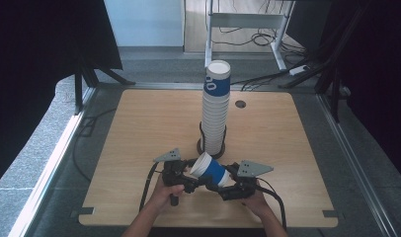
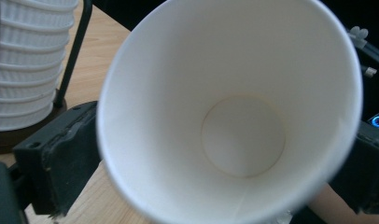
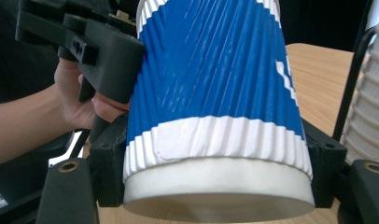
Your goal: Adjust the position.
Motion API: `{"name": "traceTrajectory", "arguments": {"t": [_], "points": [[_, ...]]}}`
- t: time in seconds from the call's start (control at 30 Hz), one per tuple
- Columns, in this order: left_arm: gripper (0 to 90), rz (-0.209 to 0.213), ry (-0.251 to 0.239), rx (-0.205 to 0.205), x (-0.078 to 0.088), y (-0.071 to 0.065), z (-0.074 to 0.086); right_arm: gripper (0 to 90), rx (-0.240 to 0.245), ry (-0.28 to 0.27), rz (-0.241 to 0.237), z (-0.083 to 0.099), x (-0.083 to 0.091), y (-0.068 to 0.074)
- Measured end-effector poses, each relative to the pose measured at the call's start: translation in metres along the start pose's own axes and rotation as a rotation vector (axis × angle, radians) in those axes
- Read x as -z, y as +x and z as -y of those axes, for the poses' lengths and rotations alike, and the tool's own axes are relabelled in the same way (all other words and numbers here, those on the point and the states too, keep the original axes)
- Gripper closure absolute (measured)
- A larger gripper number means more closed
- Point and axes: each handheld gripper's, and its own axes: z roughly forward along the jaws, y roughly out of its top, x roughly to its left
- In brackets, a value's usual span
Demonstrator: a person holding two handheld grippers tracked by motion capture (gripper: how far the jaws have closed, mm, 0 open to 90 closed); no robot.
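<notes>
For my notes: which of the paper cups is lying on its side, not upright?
The single blue-and-white cup between both grippers, tilted, mouth toward the left gripper; the others stand upright in the stack.

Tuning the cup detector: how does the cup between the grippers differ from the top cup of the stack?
The held cup lies tilted on its side; the top cup stands upright. The held cup is single, gripped near its base by the right gripper, mouth toward the left gripper; the top cup sits nested on the stack. Both are blue-and-white ribbed paper cups.
</notes>
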Motion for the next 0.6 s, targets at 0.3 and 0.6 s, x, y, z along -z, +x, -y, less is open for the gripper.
{"name": "traceTrajectory", "arguments": {"t": [0.3,0.6], "points": [[7.7,0.012,-0.032,0.006,0.001,0.0012,-0.0006,27.5,0.002,0.022,-0.011,0.0027,-0.0047,0.0006],[12.0,0.022,-0.053,0.01,0.0025,0.0035,-0.0003,27.5,0.003,0.037,-0.017,0.0044,-0.0069,-0.0005]]}}
